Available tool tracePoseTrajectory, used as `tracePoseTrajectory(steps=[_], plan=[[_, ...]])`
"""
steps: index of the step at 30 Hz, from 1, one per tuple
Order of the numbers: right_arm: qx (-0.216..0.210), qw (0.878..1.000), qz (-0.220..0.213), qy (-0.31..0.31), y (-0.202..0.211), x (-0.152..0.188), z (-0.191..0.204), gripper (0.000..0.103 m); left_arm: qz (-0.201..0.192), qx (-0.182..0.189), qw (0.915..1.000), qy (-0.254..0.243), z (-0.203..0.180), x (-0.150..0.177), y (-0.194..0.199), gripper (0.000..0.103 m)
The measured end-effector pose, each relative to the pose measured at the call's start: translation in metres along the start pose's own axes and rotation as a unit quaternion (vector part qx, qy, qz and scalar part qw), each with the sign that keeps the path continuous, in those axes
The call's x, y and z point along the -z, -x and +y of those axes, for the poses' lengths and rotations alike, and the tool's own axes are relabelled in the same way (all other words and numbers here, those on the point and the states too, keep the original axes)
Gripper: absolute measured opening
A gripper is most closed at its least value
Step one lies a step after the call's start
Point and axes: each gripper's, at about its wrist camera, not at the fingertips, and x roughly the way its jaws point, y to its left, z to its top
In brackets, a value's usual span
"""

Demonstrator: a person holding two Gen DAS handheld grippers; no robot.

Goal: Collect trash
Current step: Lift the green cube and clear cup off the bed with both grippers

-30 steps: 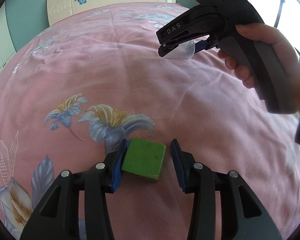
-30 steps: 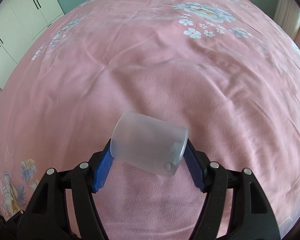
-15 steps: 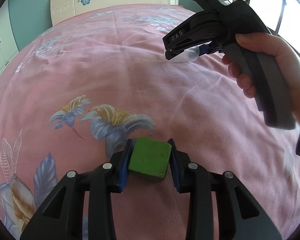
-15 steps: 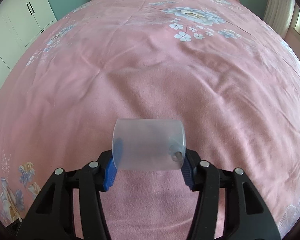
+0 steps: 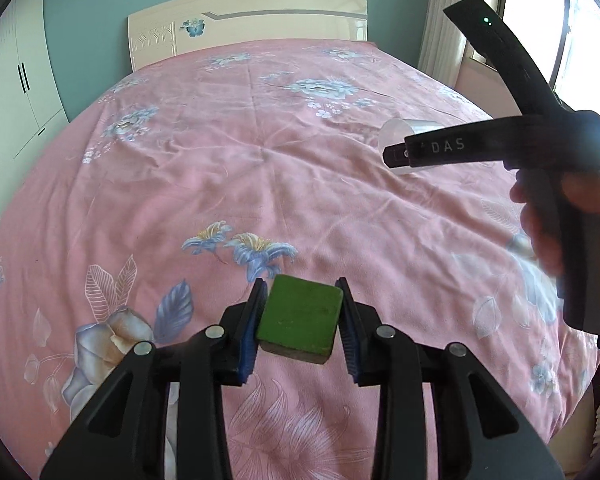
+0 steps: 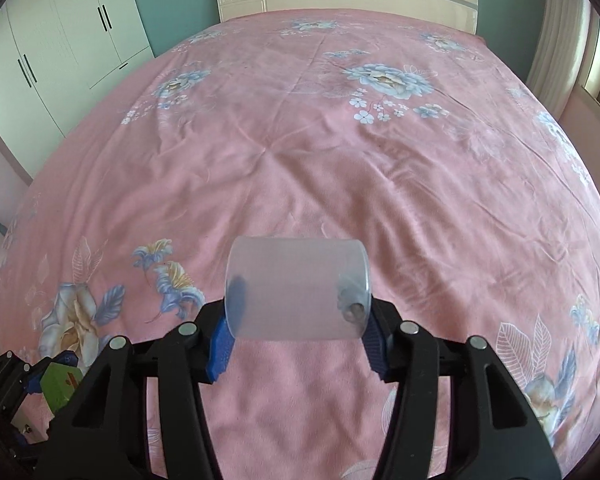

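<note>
Two claws each carry one piece of trash above the pink floral bed (image 5: 228, 168). At the lower centre of the left wrist view, the left claw (image 5: 302, 320) is clamped on a green block (image 5: 300, 318), its blue pads pressing the block's two sides. At the lower centre of the right wrist view, the right claw (image 6: 296, 326) is clamped on a translucent plastic cup (image 6: 298, 288) turned sideways, one pad at each end. In the left wrist view the same cup (image 5: 400, 130) peeks out at the right of the frame, past the right claw's tip, gripped by a hand (image 5: 580, 216). A cream headboard (image 5: 248, 20) and a white wardrobe (image 6: 60, 40) stand at the top of the frames.
</note>
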Motion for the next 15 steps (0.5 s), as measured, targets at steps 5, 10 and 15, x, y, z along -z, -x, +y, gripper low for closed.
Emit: tracePoseTrajectory(steps=[5, 10, 15], plan=[[0.004, 0.999, -0.036, 0.019, 0.095, 0.021, 0.016, 0.054, -0.039, -0.015, 0.9991, 0.0, -0.013, -0.002, 0.084, 0.037], [0.004, 0.996, -0.079, 0.034, 0.189, 0.051, 0.03, 0.054, -0.079, -0.025, 0.9966, 0.0, -0.027, 0.005, 0.164, 0.037], [0.01, 0.992, -0.113, 0.062, 0.272, 0.092, 0.048, 0.054, -0.105, -0.044, 0.9934, -0.012, -0.045, 0.019, 0.231, 0.037]])
